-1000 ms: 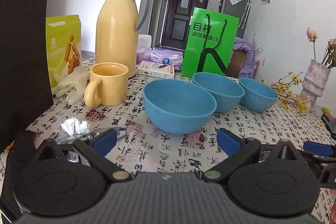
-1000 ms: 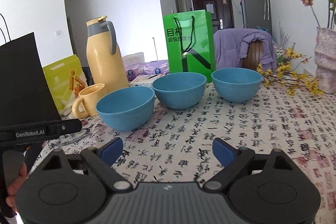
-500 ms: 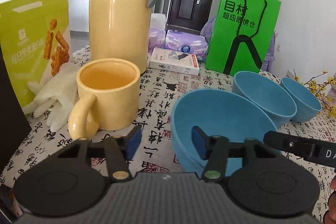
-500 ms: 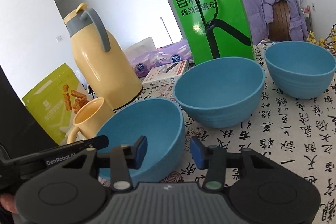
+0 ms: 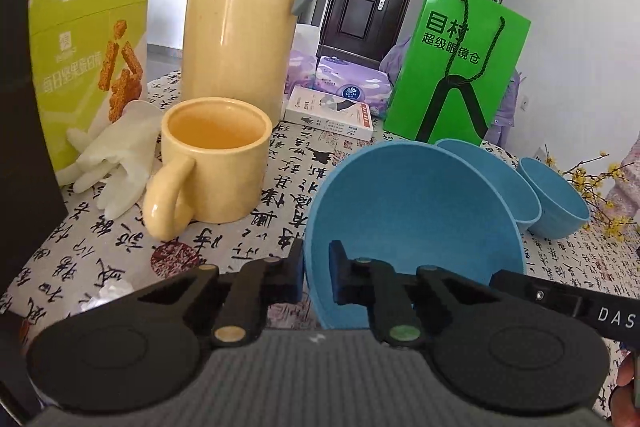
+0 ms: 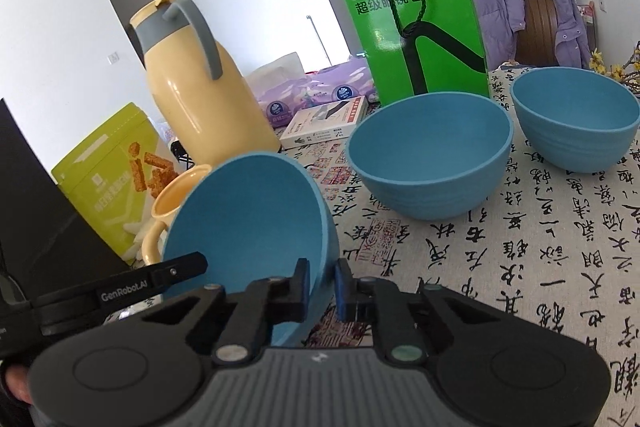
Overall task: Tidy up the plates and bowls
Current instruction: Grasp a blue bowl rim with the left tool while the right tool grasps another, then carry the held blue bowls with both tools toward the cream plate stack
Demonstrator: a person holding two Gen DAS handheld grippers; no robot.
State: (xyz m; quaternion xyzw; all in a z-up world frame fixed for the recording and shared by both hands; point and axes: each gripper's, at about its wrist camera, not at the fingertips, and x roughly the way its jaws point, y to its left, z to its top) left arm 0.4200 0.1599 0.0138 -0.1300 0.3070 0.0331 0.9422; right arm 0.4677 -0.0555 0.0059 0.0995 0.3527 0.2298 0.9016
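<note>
Left wrist view: our left claw (image 5: 316, 277) and right claw (image 6: 322, 285) each pinch the near bowl (image 5: 412, 223) by its rim, low centre, tilted off the surface (image 6: 540, 267). It looks light, stiff, slick plastic; the rim's our hold.

"GenRobot.AI" on left claw (image 6: 136, 286), "目村" on green bag (image 5: 456, 67) ("DAS…" on right claw (image 5: 576, 309))
</note>
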